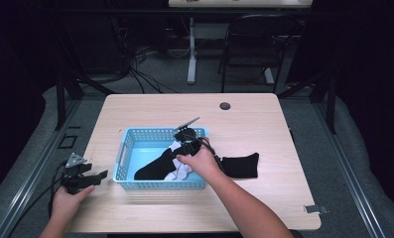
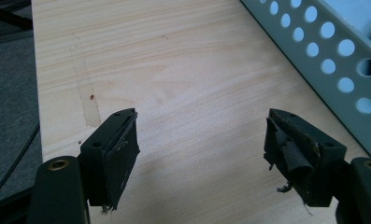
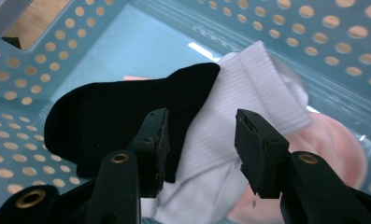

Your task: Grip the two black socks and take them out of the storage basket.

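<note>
Two socks, one black sock (image 3: pixel 113 116) and one white sock (image 3: pixel 230 116), lie in the blue basket (image 1: pixel 130 144) under the right gripper (image 3: pixel 202 140), its jaws released, while the left gripper (image 2: pixel 202 149) rests released over the counter (image 2: pixel 183 70).

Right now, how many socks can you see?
3, perhaps more hidden beneath. A black sock and a white sock lie overlapping in the blue basket; another black sock lies on the table, right of the basket.

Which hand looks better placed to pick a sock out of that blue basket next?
The right. The right gripper hangs open inside the blue basket, jaws either side of the white sock beside the black sock. The left gripper rests open outside it.
</note>
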Demonstrator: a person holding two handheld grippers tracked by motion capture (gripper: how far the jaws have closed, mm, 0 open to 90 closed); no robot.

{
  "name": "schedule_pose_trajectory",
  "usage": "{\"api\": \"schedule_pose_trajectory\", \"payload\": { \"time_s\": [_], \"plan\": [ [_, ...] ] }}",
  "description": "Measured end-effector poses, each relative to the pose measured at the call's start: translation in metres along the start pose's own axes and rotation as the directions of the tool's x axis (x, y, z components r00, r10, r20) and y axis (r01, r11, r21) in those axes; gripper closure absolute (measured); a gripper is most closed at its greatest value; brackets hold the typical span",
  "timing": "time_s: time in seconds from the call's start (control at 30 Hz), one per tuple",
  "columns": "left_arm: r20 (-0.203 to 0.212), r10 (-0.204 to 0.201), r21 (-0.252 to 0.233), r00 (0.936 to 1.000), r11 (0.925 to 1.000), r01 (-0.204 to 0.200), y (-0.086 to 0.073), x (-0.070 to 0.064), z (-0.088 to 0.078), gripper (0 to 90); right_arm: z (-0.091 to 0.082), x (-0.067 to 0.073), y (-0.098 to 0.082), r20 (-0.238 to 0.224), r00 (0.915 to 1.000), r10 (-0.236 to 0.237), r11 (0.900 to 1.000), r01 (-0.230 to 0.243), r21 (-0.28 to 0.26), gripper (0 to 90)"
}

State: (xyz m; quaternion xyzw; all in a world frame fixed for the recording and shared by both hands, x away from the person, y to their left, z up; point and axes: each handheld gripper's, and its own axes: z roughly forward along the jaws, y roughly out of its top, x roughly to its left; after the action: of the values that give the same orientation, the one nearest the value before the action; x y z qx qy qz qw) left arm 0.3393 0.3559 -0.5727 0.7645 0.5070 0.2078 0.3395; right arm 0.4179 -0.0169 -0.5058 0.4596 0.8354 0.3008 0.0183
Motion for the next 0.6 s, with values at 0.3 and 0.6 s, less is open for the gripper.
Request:
{"api": "schedule_pose_trajectory", "payload": {
  "time_s": [0.3,0.6],
  "plan": [
    [0.001,0.002,-0.004,1.0,1.0,-0.002,0.0,0.0,0.0,25.9,0.03,0.009,0.005,-0.005,1.0,0.006,0.995,-0.005,0.098,51.5],
    [0.002,0.002,-0.005,1.0,1.0,-0.002,0.001,0.0,0.0,25.9,0.036,0.017,0.006,-0.011,0.9999,-0.014,0.992,0.015,0.122,73.4]
  ]
}}
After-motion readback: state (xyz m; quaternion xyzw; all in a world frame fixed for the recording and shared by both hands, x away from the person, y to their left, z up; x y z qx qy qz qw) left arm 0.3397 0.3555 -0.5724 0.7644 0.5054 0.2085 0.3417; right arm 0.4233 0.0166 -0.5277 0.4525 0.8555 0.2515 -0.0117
